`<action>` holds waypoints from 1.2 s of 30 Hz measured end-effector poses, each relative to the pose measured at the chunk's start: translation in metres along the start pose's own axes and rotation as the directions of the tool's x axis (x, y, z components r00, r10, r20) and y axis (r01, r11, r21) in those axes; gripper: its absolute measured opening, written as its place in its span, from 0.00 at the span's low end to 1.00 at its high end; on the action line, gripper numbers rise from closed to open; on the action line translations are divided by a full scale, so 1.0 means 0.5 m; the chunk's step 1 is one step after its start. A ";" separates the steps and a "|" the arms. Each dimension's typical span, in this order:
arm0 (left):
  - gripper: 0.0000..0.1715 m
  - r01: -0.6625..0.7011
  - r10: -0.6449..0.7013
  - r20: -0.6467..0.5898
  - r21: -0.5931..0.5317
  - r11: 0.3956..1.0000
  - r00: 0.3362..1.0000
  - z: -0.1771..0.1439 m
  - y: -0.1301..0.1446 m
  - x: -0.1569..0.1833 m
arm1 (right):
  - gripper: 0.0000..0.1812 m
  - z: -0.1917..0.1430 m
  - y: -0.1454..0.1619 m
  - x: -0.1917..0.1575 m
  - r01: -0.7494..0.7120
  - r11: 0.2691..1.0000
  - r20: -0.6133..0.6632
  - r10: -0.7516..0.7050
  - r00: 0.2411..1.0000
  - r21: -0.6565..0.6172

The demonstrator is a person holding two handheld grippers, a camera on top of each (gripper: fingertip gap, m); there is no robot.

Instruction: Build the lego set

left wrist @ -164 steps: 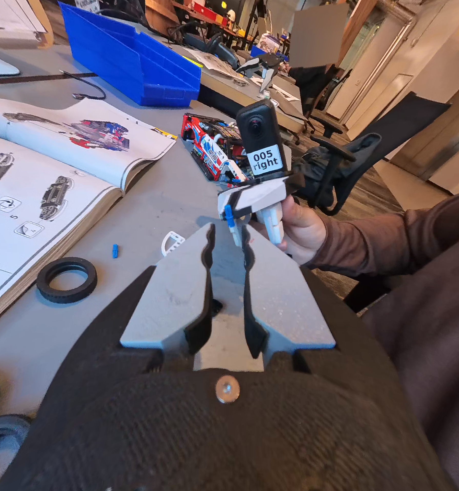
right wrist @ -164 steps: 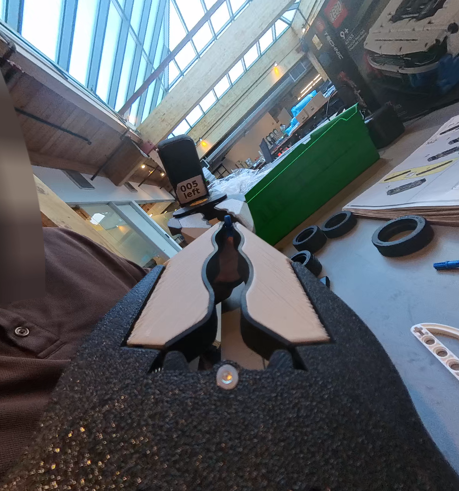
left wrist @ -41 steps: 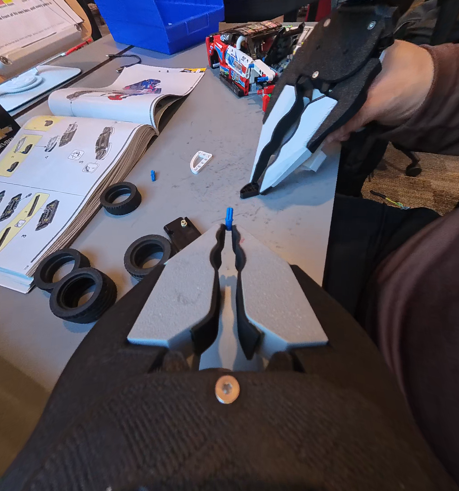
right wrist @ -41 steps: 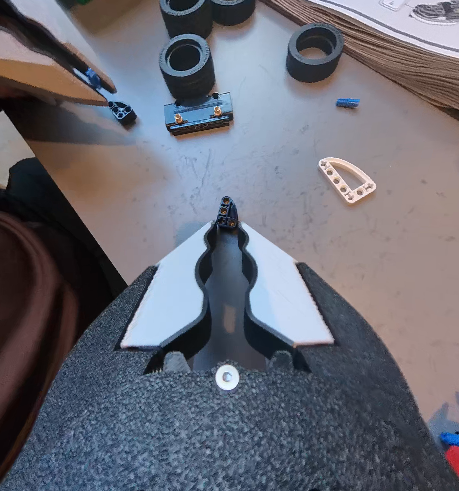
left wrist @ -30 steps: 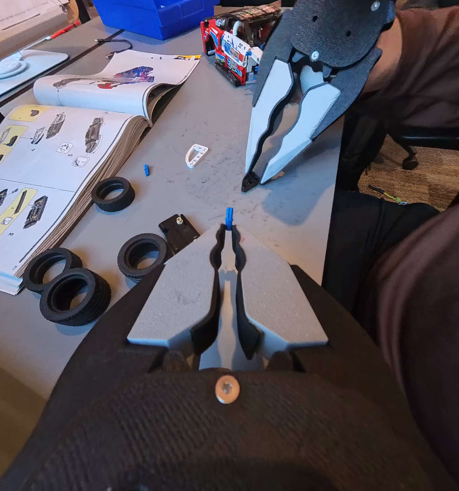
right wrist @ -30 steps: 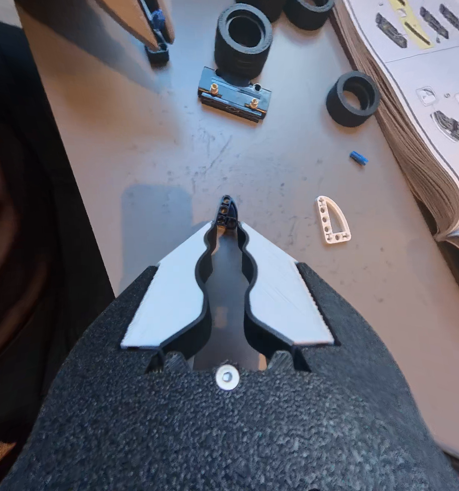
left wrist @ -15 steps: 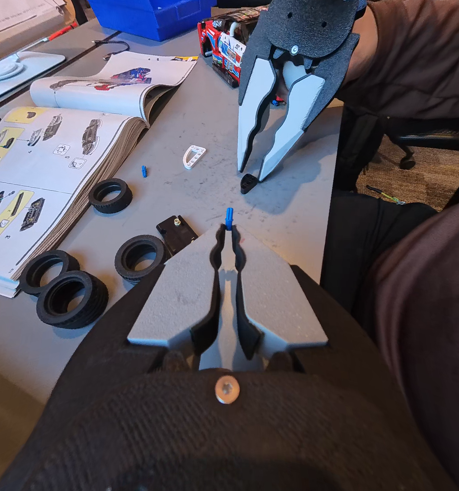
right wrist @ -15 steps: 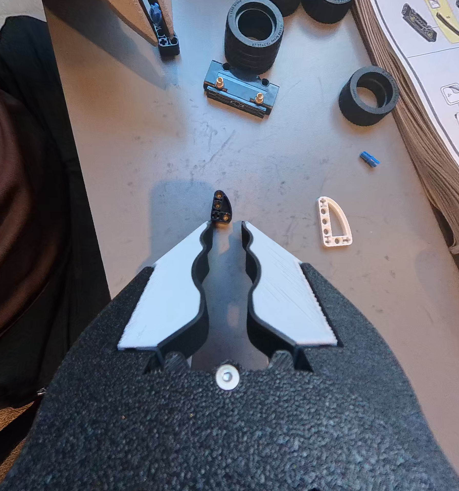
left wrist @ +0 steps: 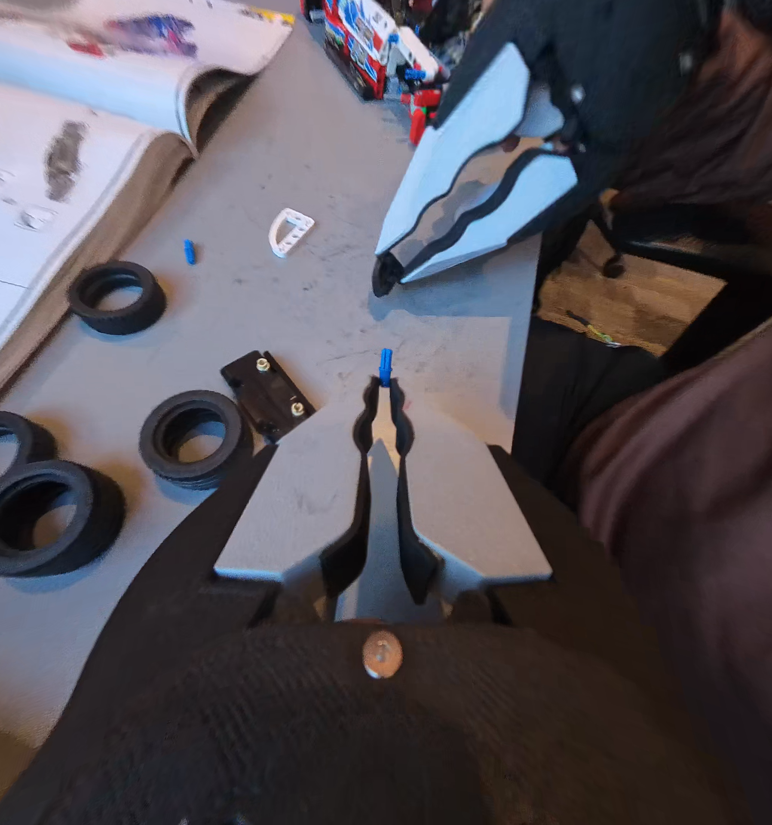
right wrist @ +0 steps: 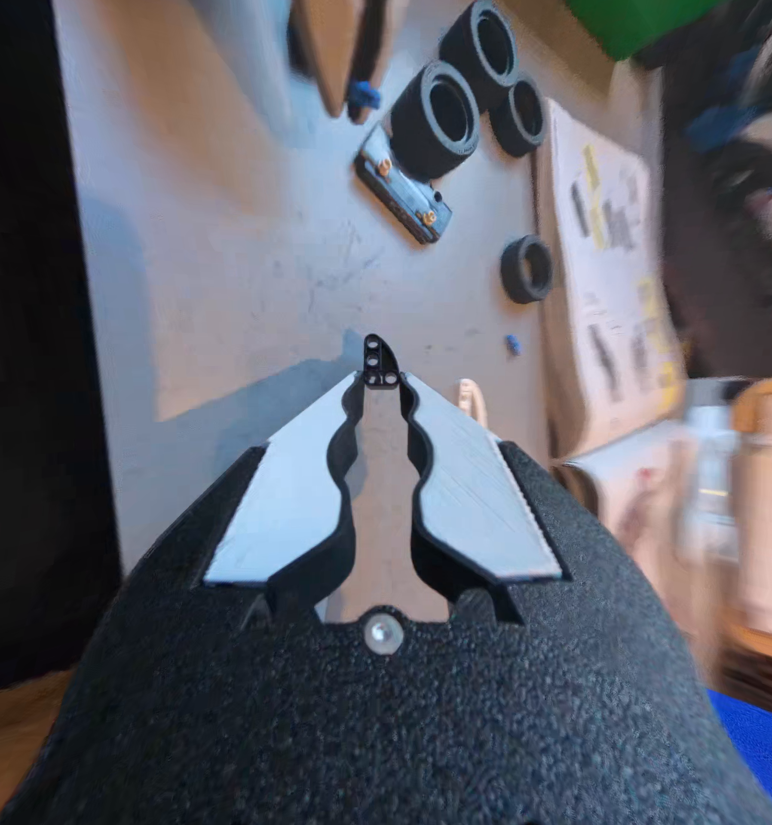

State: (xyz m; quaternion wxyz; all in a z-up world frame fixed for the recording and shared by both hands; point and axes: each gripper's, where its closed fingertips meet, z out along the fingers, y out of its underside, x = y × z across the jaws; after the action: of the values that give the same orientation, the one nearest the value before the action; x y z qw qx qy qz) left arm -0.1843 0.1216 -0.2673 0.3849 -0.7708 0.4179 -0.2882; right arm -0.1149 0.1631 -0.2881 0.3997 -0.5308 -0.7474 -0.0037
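Blue plastic sits at the very tip of our left gripper (left wrist: 385, 385): its jaws are clenched on a small blue pin (left wrist: 385, 362), which sticks out forward at twelve o'clock above the grey table (left wrist: 312, 147). At about ten o'clock from that tip, near it, lies a black plate with two brass studs (left wrist: 268, 396), and a black tyre (left wrist: 195, 439) rests just beside the plate at nine o'clock. Two more tyres (left wrist: 40, 518) lie at the left edge. Farther out, at eleven o'clock, we see another tyre (left wrist: 117, 298), a loose blue pin (left wrist: 190, 252) and a white curved lego piece (left wrist: 290, 231).

At one o'clock in the left wrist view our right gripper (left wrist: 386, 281) reaches down to the table, its tips closed on something dark that this view blurs. Our right wrist view settles it: our right gripper (right wrist: 380, 378) is grasping a small black curved beam with holes (right wrist: 379, 360), held by its wide end.

Only the left wrist view shows the red, white and blue lego model (left wrist: 371, 53) at twelve o'clock, far off by the table edge, and the open instruction book (left wrist: 62, 147) as a whole. Only the right wrist view shows a green bin (right wrist: 634, 22) at the top, at one o'clock.
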 end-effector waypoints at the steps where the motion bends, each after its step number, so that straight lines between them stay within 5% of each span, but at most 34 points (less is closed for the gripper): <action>1: 0.01 0.028 -0.029 -0.028 -0.018 0.999 0.999 0.005 -0.003 0.002 | 0.09 -0.002 0.003 0.006 0.106 0.993 -0.072 -0.109 0.991 -0.044; 5: 0.01 0.097 -0.107 -0.066 -0.139 0.986 0.992 0.038 0.007 -0.006 | 0.08 -0.014 -0.016 0.017 0.393 0.913 -0.277 -0.408 0.870 -0.110; 9: 0.06 0.115 -0.146 -0.083 -0.293 0.949 0.986 0.079 0.039 -0.001 | 0.08 -0.018 -0.030 0.012 0.403 0.910 -0.351 -0.409 0.842 -0.094; 16: 0.15 -0.032 0.015 -0.093 -0.180 0.983 0.996 0.089 -0.013 0.017 | 0.08 -0.029 -0.055 0.002 0.365 0.931 -0.404 -0.339 0.850 -0.012; 25: 0.03 -0.169 0.163 -0.125 -0.038 0.985 0.979 0.104 -0.066 0.037 | 0.13 -0.045 -0.060 -0.011 0.267 0.959 -0.356 -0.219 0.909 0.093; 27: 0.03 -0.366 0.366 -0.036 -0.013 0.930 0.930 0.099 -0.071 0.036 | 0.13 -0.058 -0.055 -0.015 0.105 0.978 -0.250 -0.058 0.967 0.179; 31: 0.03 -0.711 0.715 0.079 -0.072 0.699 0.695 0.098 -0.059 0.053 | 0.20 -0.073 -0.052 -0.025 -0.199 0.946 0.012 0.202 0.979 0.256; 33: 0.03 -0.756 0.763 0.096 -0.100 0.646 0.639 0.102 -0.056 0.055 | 0.19 -0.078 -0.058 -0.018 -0.192 0.945 0.004 0.198 0.980 0.266; 36: 0.03 -0.757 0.766 0.107 -0.117 0.643 0.634 0.106 -0.057 0.054 | 0.13 -0.068 -0.061 -0.030 -0.091 0.972 -0.023 0.098 0.995 0.218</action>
State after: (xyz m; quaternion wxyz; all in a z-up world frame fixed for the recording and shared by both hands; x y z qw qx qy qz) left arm -0.1184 0.1269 -0.2688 0.4765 -0.5532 0.6827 -0.0288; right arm -0.1174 0.1234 -0.2608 0.4672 -0.5188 -0.7105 0.0878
